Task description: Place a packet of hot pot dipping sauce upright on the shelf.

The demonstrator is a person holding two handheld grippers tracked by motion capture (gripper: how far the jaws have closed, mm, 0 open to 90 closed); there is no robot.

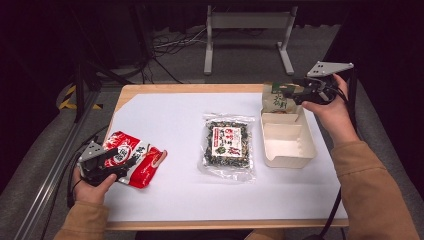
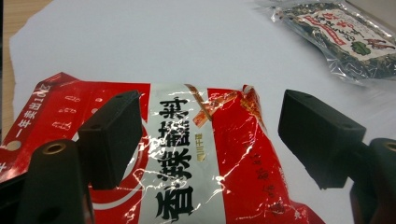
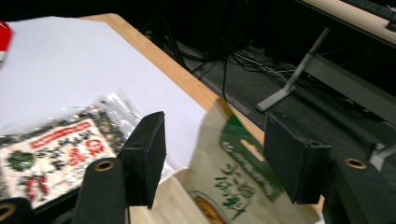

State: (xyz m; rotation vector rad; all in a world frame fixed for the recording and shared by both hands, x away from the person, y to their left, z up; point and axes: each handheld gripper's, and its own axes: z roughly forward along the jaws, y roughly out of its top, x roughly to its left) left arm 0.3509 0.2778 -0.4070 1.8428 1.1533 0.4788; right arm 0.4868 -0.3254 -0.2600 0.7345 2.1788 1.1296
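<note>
A red and white snack packet (image 1: 137,160) lies at the near left of the white sheet. My left gripper (image 1: 114,161) hangs just over it, open, and in the left gripper view the packet (image 2: 187,163) lies below and between the spread jaws (image 2: 205,126). A beige pouch with green print (image 1: 276,97) stands tilted at the far end of a white paper box (image 1: 287,150). My right gripper (image 1: 305,92) is right beside the pouch's top, open. In the right gripper view the pouch (image 3: 233,182) sits beyond the gap between the jaws (image 3: 215,144), untouched.
A clear packet of dark dried bits with a red and white label (image 1: 227,145) lies mid-table, left of the box. The wooden table edge (image 1: 190,88) runs along the back. Beyond it are floor cables and a grey metal stand (image 1: 247,22).
</note>
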